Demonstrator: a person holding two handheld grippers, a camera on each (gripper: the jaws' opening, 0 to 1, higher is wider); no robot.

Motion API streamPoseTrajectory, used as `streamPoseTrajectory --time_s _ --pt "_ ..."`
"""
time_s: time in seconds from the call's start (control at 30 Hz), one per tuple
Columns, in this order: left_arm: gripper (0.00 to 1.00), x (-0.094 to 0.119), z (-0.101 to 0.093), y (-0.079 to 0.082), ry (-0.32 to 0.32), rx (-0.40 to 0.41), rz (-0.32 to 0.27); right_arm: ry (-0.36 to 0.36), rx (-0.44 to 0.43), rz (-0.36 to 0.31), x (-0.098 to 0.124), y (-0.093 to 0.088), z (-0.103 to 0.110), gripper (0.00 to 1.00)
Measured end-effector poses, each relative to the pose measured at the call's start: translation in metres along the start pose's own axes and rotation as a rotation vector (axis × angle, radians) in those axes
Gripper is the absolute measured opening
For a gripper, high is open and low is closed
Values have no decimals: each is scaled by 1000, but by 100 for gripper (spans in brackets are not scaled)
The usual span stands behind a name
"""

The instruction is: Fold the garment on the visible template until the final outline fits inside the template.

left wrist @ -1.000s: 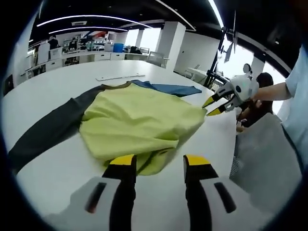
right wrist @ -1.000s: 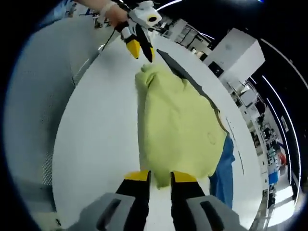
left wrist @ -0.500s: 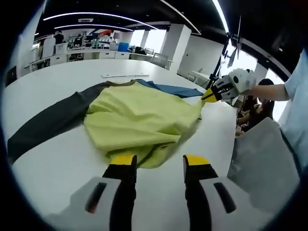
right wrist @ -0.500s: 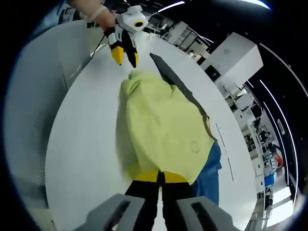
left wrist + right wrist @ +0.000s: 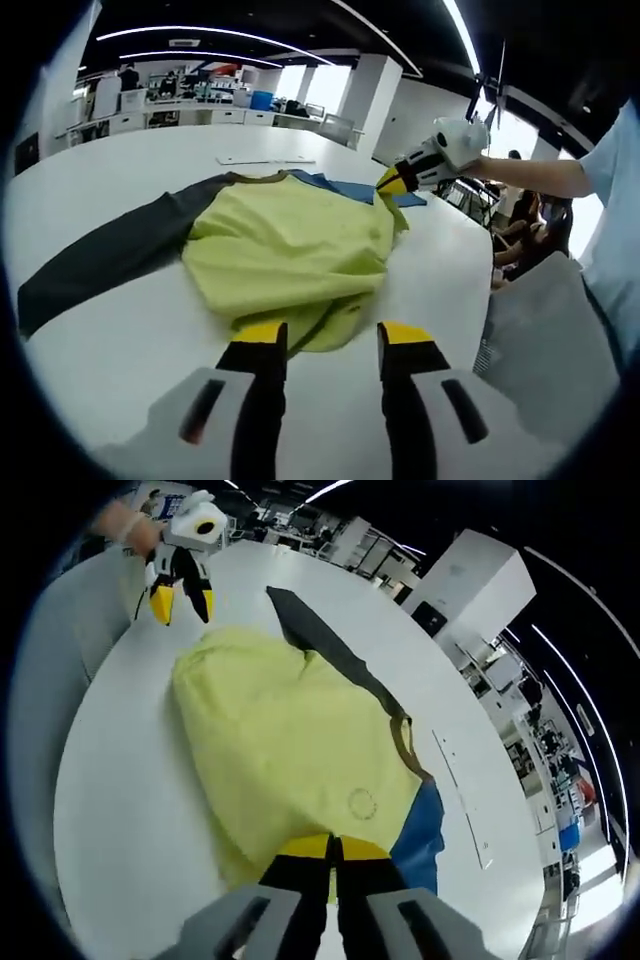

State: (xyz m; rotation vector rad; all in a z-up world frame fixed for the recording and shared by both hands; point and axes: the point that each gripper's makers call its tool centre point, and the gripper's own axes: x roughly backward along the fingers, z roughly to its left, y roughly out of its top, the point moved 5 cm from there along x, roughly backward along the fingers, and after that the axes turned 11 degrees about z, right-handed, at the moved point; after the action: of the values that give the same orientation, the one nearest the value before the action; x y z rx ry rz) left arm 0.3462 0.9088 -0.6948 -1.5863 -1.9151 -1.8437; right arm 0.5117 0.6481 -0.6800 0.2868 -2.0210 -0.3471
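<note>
A yellow-green shirt (image 5: 285,240) lies on the white table (image 5: 120,340), with a dark grey sleeve (image 5: 100,260) stretched to the left and a blue sleeve (image 5: 355,187) at the far side. My left gripper (image 5: 333,335) is open, its yellow tips just short of the shirt's near hem. My right gripper (image 5: 393,181) is shut on a corner of the shirt, held up off the table near the blue sleeve. In the right gripper view my right gripper (image 5: 333,848) pinches the yellow cloth (image 5: 290,750), and the left gripper (image 5: 178,598) stands open beyond the shirt's far end.
A flat white strip (image 5: 265,159) lies on the table beyond the collar. A person's arm (image 5: 530,175) and grey clothing (image 5: 540,330) are at the right by the table edge. Desks and chairs stand in the background.
My right gripper went from open beside the shirt's corner to shut on it, then lifted the corner and carried it towards the collar. The left gripper stayed open at the hem.
</note>
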Motion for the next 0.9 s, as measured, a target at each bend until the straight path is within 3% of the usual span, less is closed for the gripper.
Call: streamPoseTrajectory --time_s 0.43,0.57,0.9 --pt "32 0 4 -5 8 38 1 81 -30 76 -47 -6 -3 0" --pt "32 0 4 -8 6 49 4 102 -63 79 -52 -7 -4 0" --pt "31 3 10 -10 15 63 5 121 -55 86 -56 -8 -2 0"
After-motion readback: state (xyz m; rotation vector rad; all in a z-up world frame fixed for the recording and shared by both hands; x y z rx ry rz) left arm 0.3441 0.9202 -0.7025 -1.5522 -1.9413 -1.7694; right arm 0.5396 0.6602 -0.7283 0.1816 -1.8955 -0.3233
